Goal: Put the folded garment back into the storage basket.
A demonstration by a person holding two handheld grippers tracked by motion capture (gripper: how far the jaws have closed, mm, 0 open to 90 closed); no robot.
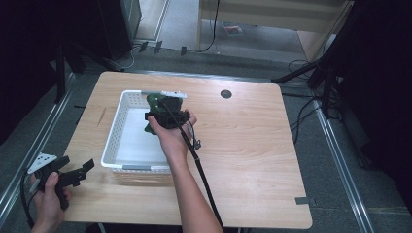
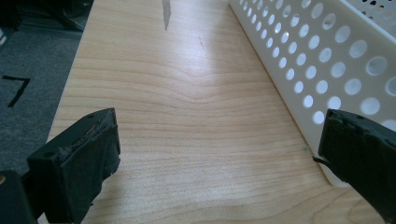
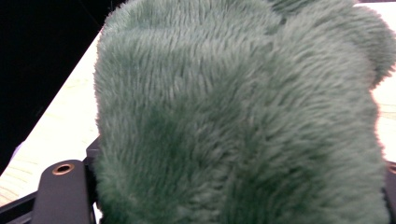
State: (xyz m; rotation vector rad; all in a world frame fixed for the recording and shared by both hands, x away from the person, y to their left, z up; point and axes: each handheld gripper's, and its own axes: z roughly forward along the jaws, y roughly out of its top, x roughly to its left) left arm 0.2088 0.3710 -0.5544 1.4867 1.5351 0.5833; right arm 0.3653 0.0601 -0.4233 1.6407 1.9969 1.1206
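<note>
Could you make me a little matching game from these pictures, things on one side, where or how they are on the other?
Things:
1. green plush toy
2. white basket
3. left gripper
4. round dark spot

States:
A. open, at the table's near left corner
B. on the tabletop, far side
C. held by the right gripper
D. perforated walls

Pairs: 1-C, 2-D, 3-A, 4-B

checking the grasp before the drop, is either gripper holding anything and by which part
The right gripper holds a green plush toy over the white basket; which part it grips cannot be told. The left gripper is open and holds nothing.
</note>
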